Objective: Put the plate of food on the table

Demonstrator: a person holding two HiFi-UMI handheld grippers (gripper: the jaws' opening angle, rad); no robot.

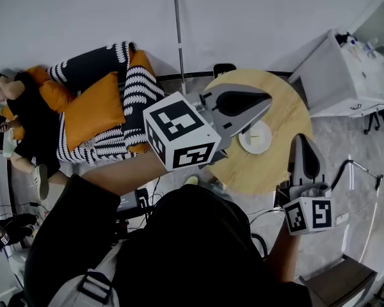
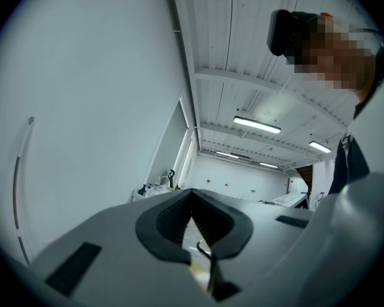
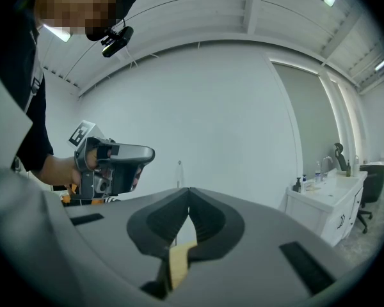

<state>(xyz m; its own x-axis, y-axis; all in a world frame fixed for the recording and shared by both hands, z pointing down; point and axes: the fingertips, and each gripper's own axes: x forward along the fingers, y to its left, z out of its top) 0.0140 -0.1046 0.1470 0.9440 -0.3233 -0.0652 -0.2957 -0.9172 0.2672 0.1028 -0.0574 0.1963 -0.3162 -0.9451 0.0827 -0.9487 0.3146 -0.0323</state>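
Head view: the plate point(image 1: 255, 137) already rests on the round table point(image 1: 243, 174), so the left gripper point(image 1: 259, 102) and right gripper point(image 1: 304, 147) hang above the table. Left gripper view: jaws pressed together, holding nothing. Right gripper view: jaws also together and empty, probably because the placing looks finished.

Looks like a staged lounge: orange cushion point(image 1: 96, 110), round wooden table point(image 1: 288, 142), white sink counter point(image 3: 326, 204), ceiling strip lights point(image 2: 256, 125).

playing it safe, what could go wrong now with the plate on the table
The small white plate sits on the round wooden table, beneath the shut, empty left gripper and right gripper; a careless swing might knock it. Dark cables trail on the floor by the person's legs, a possible trip.
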